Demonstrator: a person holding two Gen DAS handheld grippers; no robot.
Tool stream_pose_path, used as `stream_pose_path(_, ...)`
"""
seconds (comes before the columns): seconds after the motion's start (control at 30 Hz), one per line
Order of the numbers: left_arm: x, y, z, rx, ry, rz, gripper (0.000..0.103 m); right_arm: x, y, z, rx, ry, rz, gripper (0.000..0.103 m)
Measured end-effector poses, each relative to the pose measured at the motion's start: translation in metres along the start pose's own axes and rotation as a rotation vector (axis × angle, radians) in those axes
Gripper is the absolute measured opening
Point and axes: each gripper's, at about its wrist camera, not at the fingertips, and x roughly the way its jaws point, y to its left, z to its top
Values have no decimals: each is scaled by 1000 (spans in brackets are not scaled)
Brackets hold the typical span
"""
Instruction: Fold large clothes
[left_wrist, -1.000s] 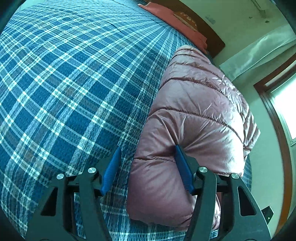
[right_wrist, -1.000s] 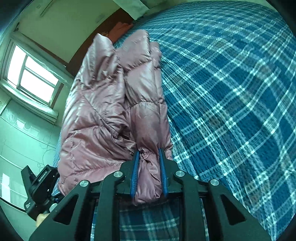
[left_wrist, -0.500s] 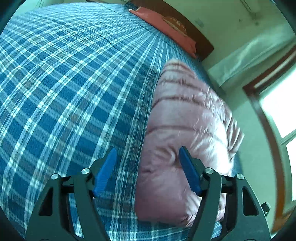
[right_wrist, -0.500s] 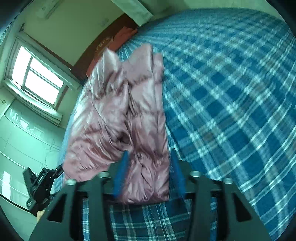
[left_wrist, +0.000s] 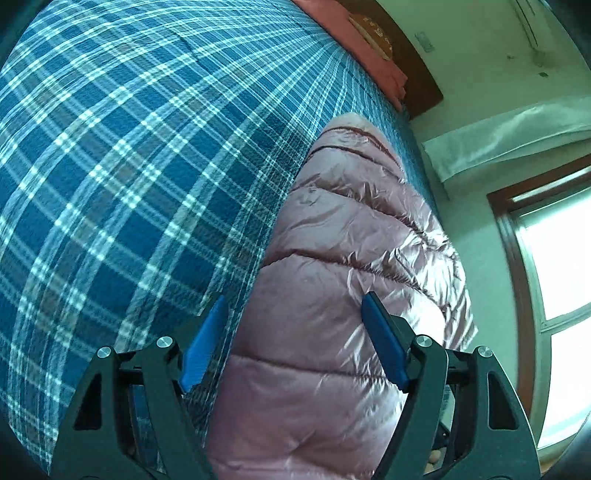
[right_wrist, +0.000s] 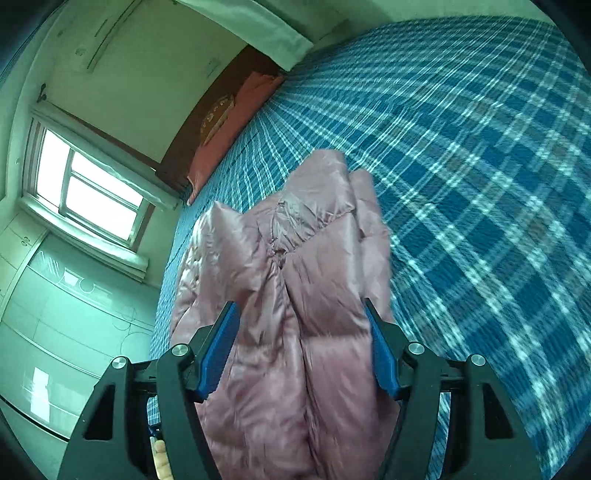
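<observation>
A pink quilted puffer jacket (left_wrist: 351, 240) lies folded in a long bundle on the blue plaid bedspread (left_wrist: 129, 147), near the bed's right edge in the left wrist view. My left gripper (left_wrist: 295, 297) is open above its near end, its blue pads apart from the fabric. In the right wrist view the same jacket (right_wrist: 314, 229) stretches away from me over the bedspread (right_wrist: 461, 147). My right gripper (right_wrist: 300, 303) is open and straddles the near end of the bundle without pinching it.
A red pillow (left_wrist: 369, 48) and a dark wooden headboard (left_wrist: 413, 62) sit at the far end of the bed. A window (right_wrist: 88, 188) and a pale wardrobe (right_wrist: 55, 314) stand beyond the bed's edge. A fingertip (right_wrist: 160, 458) shows under the right gripper.
My right gripper let go of the jacket's edge, opened wide and drew back and up. The left gripper widened a little and pulled back, so the jacket end now lies further under it.
</observation>
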Motion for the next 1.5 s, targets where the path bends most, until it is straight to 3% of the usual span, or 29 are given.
stream_pose_path(0.1,11,-3,-2,28,12,25,48,19,-4,-3,1,36,-30,31)
stream_pose_path(0.23,22,-7,-5,95,-6,85,42,33,-12,-5,21,45,-16,27)
stream_pose_path(0.3,21,-3,-4,85,-2,72,42,32,-11,-3,17,45,-9,27)
stream_pose_path(0.37,14,0,-1,82,7,36,43,23,-6,-1,-7,36,-12,31)
stream_pose_path(0.4,7,2,2,72,5,20,52,22,-6,4,-15,30,-12,38)
stream_pose_path(0.43,0,5,4,55,-1,11,59,17,-6,6,-17,12,-11,56)
stream_pose_path(0.5,-6,10,11,26,-30,-20,75,11,-10,8,-6,-27,-10,75)
stream_pose_path(0.6,2,14,17,-15,-3,-10,81,20,-17,13,12,-1,-29,75)
stream_pose_path(0.67,16,16,18,-38,47,-27,82,34,-25,13,38,48,-6,75)
stream_pose_path(0.77,24,12,18,-28,52,-43,92,42,-24,11,35,53,24,79)
stream_pose_path(0.9,36,1,17,-26,128,-167,92,58,-8,12,-19,99,68,80)
stream_pose_path(1.0,40,-3,13,-4,120,-140,91,64,-5,12,-17,98,72,77)
stream_pose_path(1.1,45,-2,13,-13,127,-133,80,71,-7,11,4,107,106,61)
stream_pose_path(1.23,44,-15,8,51,110,-88,63,76,-5,7,-17,102,114,47)
stream_pose_path(1.4,38,-30,6,133,65,-31,45,72,-13,8,6,85,166,36)
stream_pose_path(1.5,31,-38,3,181,37,-10,40,68,-13,6,-1,65,181,33)
